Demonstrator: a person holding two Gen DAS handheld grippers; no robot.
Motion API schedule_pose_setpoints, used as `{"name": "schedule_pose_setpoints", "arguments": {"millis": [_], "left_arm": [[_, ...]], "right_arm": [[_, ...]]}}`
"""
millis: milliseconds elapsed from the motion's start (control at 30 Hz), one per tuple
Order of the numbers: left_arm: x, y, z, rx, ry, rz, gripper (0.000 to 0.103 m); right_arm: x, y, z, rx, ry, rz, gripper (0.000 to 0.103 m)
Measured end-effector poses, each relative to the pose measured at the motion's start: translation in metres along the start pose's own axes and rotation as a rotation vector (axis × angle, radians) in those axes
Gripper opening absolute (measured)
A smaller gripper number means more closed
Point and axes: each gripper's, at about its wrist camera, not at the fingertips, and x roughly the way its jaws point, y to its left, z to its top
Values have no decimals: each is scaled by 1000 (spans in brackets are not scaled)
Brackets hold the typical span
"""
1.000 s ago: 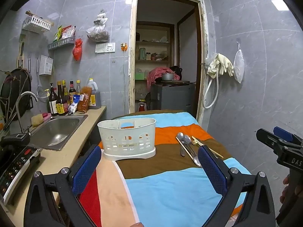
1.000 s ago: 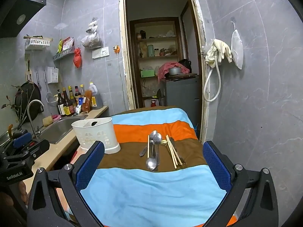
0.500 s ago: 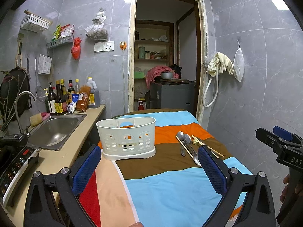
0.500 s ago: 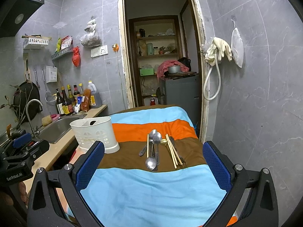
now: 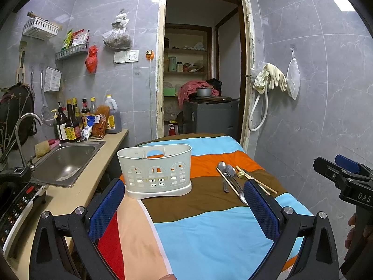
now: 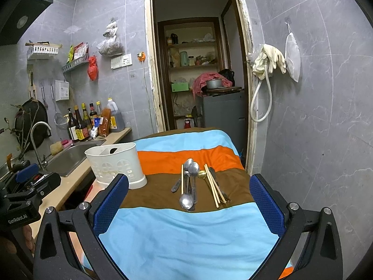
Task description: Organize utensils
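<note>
A white plastic utensil caddy stands on the striped cloth, left of centre; it also shows in the right wrist view. A pile of metal spoons and wooden chopsticks lies on the brown stripe to its right, seen also in the left wrist view. My left gripper is open and empty, held short of the caddy. My right gripper is open and empty, facing the utensil pile from the near side.
The table carries a striped cloth. A counter with a steel sink, bottles and a cooker runs along the left. A grey tiled wall stands close on the right. A doorway is behind the table.
Both views have shifted slightly; the left gripper has turned a little to the left. Nothing on the table has moved and both grippers stay open.
</note>
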Motion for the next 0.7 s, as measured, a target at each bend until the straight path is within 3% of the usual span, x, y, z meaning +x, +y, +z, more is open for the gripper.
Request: {"name": "schedule_pose_setpoints", "arguments": {"millis": [700], "left_arm": [[10, -3, -3, 11, 13, -11, 102]], "right_arm": [[13, -2, -3, 13, 23, -9, 102]]}}
